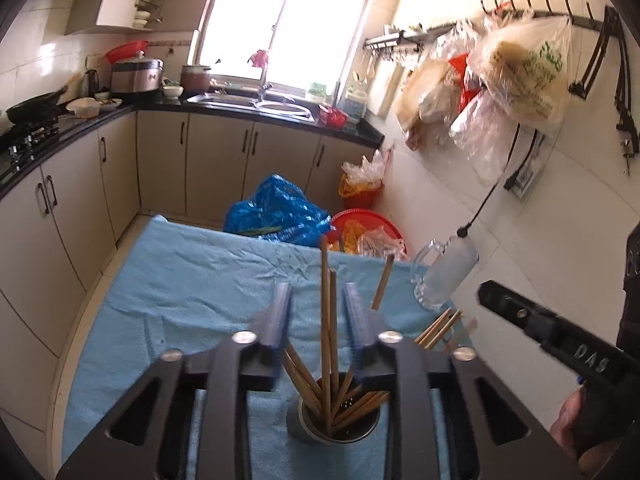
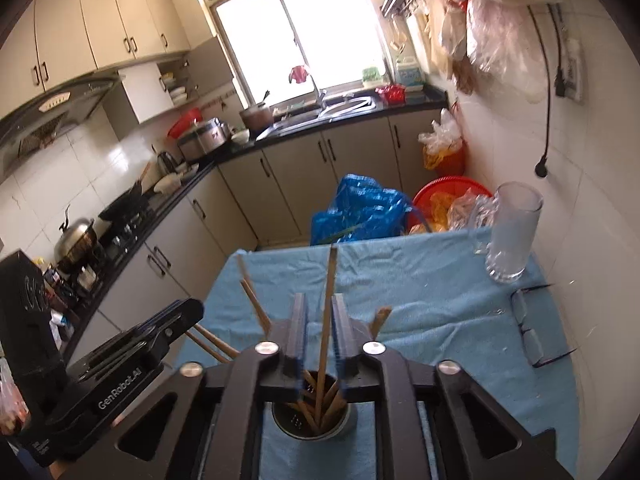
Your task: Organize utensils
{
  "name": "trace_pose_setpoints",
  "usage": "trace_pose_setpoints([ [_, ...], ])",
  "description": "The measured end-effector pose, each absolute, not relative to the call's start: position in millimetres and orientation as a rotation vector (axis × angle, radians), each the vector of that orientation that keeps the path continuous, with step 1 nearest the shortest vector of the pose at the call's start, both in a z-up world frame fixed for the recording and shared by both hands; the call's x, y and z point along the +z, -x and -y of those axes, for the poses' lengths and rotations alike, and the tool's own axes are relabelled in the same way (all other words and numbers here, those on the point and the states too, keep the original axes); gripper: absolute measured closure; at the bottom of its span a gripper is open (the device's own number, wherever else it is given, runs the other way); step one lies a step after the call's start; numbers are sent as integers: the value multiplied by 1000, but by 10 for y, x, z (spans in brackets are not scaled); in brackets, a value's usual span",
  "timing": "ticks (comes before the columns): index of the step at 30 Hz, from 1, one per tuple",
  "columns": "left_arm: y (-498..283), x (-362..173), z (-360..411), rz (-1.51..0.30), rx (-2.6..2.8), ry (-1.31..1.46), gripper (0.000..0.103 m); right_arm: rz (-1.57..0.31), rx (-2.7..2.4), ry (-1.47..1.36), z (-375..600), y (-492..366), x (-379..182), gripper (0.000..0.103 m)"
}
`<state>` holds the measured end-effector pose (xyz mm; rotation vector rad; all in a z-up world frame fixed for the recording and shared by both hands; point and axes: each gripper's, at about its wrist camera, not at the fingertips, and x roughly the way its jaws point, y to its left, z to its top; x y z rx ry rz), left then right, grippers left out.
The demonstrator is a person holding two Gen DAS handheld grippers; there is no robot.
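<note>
Splayed chopsticks (image 2: 328,320) crowd the holder (image 2: 310,424) mouth; bare blue cloth (image 2: 420,304) separates it from the glass mug (image 2: 512,236).

Chopsticks (image 2: 326,360) in holder (image 2: 312,426) on cloth (image 2: 420,292)

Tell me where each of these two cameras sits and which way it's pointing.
Left wrist: rides the left gripper, looking down over the metal cup of chopsticks toward the window; shows its own fingers, the right gripper and a hand.
Right wrist: rides the right gripper, looking down at the same cup, one chopstick between its fingers; the left gripper shows at left.
Shared: cup, blue cloth, glass mug, sink.
</note>
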<state>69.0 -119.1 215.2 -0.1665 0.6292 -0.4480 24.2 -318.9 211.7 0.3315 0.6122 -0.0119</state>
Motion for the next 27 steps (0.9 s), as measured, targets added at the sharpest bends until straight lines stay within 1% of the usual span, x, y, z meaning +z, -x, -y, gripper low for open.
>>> trace_pose_setpoints([
  [1,-651,2216,1154,-613,-442,179,66,-599,-18,-334,3208,-197,2177,72],
  [2,-613,2277,1126,-600,-433,185,64,-583,-26,-335,3234,-145,2245,65],
  [3,-570,2337,1098,-586,-421,188,59,-572,-35,-331,3245,-102,2303,53],
  [4,-542,2377,1084,-578,-412,188,50,-560,-50,-321,3258,-49,2372,45],
  [6,-429,2487,1027,-547,-384,182,42,-538,-78,-305,3286,58,2484,39],
  [7,-351,2537,994,-524,-376,177,40,-530,-85,-300,3301,119,2535,35],
  [8,-274,2575,972,-509,-367,163,38,-527,-92,-297,3316,169,2560,32],
  [10,-143,2616,944,-493,-348,132,24,-530,-120,-290,3351,278,2591,21],
  [12,12,2595,905,-477,-335,110,21,-538,-130,-280,3368,378,2575,16],
  [13,62,2573,892,-478,-331,103,17,-549,-144,-271,3373,434,2545,14],
  [14,145,2498,879,-498,-323,85,16,-563,-164,-257,3373,491,2501,14],
  [18,381,2141,877,-599,-297,20,15,-639,-214,-184,3344,713,2217,10],
  [22,602,1729,900,-730,-284,-42,15,-746,-239,-127,3297,1000,1784,10],
  [24,667,1577,913,-782,-280,-63,15,-794,-249,-110,3294,1119,1602,10],
  [27,746,1466,952,-810,-270,-105,15,-849,-244,-95,3308,1241,1394,10],
])
